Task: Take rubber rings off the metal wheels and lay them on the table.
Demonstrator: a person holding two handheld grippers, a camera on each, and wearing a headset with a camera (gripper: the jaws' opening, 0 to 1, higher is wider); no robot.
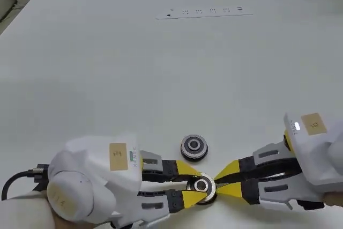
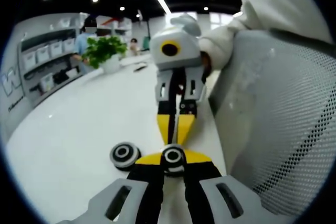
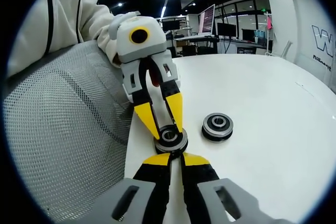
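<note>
A metal wheel [image 1: 201, 186] with a black rubber ring around its rim sits near the table's front edge. My left gripper [image 1: 193, 185] comes in from the left and is shut on it, one yellow tip on each side. In the left gripper view the wheel [image 2: 173, 155] sits between those tips. My right gripper [image 1: 218, 182] reaches in from the right, its tips pressed together at the wheel's rim, seemingly pinching the ring. In the right gripper view its tips [image 3: 176, 159] meet the wheel [image 3: 171, 138]. A second wheel [image 1: 193, 147] lies flat just beyond, ring still on.
The white table [image 1: 161, 79] stretches away bare, with a flush socket strip [image 1: 203, 12] at the far side. A grey mesh chair back [image 2: 273, 119] stands close behind the table's front edge. A potted plant [image 2: 105, 51] and shelves stand far off.
</note>
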